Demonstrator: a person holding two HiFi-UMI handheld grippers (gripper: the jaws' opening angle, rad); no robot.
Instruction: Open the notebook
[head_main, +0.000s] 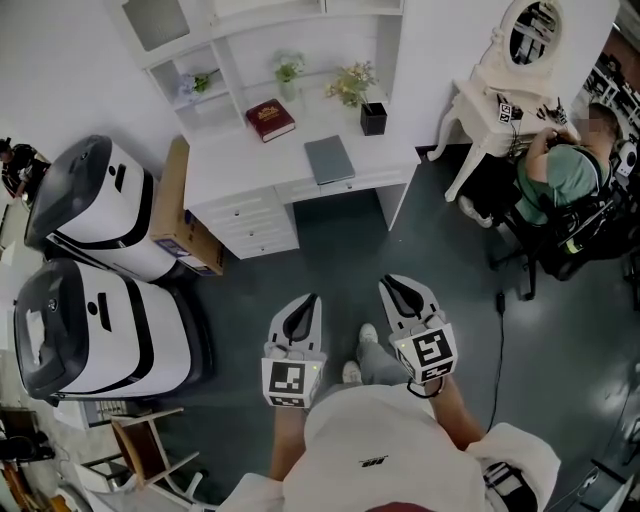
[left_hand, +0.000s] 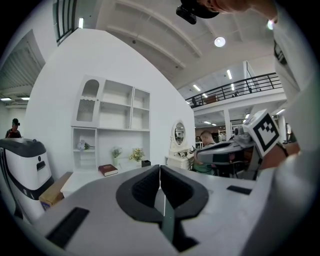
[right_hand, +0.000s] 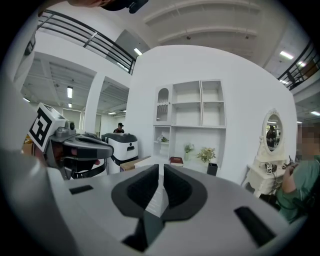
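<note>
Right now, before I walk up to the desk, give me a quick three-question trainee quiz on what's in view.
1. Multiple choice: the grey notebook on the white desk is A) open, B) closed and lying flat, C) standing upright.
2. True or false: the left gripper is touching the notebook.
3. Fill in: the other book on the desk is ___ in colour.
Key: 1 B; 2 false; 3 red.
</note>
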